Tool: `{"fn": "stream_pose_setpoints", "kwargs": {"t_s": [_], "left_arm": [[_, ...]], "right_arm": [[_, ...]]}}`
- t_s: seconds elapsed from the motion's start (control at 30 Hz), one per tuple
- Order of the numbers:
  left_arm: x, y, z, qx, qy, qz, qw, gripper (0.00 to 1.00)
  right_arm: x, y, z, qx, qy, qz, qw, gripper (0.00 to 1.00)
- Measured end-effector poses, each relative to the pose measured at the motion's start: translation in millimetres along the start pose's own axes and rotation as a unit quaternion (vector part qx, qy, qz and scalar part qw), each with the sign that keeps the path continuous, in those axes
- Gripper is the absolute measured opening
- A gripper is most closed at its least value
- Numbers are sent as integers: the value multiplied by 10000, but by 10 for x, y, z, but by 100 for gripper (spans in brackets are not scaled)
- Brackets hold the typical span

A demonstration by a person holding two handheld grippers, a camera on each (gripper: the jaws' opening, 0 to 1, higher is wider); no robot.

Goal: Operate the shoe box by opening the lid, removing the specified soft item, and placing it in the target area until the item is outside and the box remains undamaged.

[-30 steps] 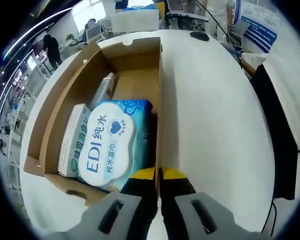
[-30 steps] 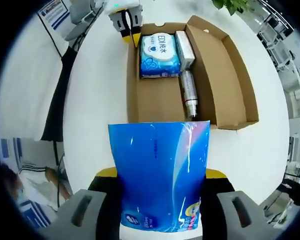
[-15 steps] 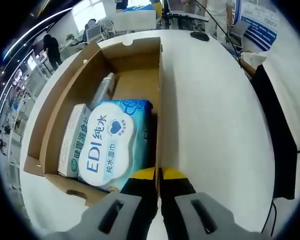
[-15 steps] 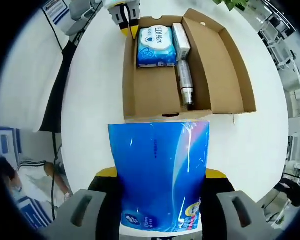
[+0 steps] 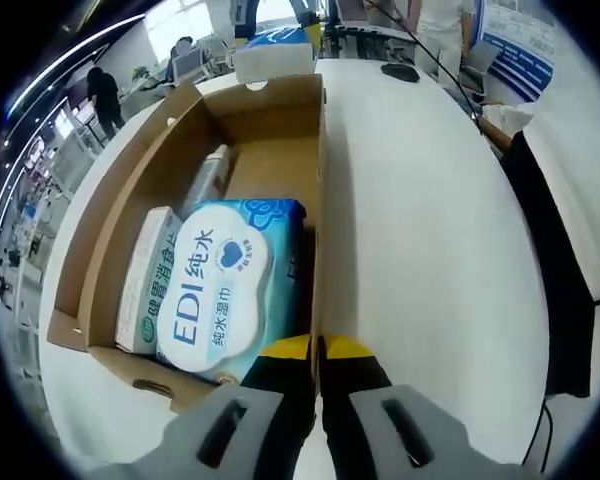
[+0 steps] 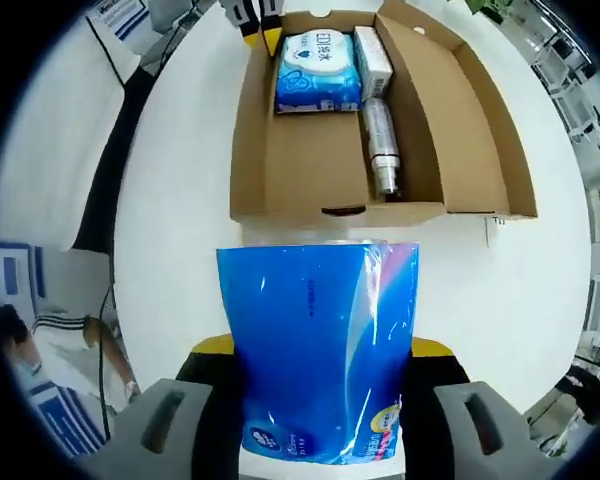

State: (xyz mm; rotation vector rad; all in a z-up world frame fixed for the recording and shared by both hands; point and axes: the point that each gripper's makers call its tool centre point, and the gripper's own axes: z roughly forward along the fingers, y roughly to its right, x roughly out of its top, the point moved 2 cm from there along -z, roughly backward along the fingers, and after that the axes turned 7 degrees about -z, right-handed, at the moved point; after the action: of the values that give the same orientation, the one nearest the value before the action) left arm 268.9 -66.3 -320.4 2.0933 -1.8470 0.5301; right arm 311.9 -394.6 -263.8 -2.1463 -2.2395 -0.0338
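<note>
An open cardboard shoe box [image 5: 320,200] lies on the white table. Inside it are a blue-white EDI wet wipes pack [image 5: 225,285], a green-white carton [image 5: 145,285] and a metal bottle [image 5: 205,180]. My left gripper [image 5: 317,352] is shut on the box's near right wall. In the right gripper view, my right gripper [image 6: 318,345] is shut on a soft blue plastic pack [image 6: 318,380], held over the table just short of the box [image 6: 300,170]. Beyond the wipes [image 6: 318,58], at the box's far end, the left gripper [image 6: 255,15] is visible.
The round white table [image 5: 420,230] has bare room to the right of the box. A black mouse [image 5: 398,72] and a white block [image 5: 275,55] lie at its far side. A dark chair back [image 5: 550,260] stands beside the table. A person's sleeve [image 6: 60,340] is at the lower left.
My right gripper has drawn back with the blue pack, which has gone from over the box's end to outside it. The left gripper still holds the wall.
</note>
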Motion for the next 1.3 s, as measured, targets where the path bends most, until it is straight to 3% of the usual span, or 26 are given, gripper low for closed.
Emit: {"fn": "stream_pose_setpoints", "kwargs": {"t_s": [0.23, 0.57, 1.3], "left_arm": [[6, -9, 2, -15, -11, -34, 10000, 1], [18, -10, 8, -4, -32, -79, 10000, 1], [22, -8, 4, 1, -12, -8, 10000, 0]], "right_arm": [[-27, 31, 73, 23, 54, 53, 10000, 61], [-20, 99, 383, -55, -53, -36, 10000, 61], [13, 113, 571, 56, 18, -93, 9999, 61]]}}
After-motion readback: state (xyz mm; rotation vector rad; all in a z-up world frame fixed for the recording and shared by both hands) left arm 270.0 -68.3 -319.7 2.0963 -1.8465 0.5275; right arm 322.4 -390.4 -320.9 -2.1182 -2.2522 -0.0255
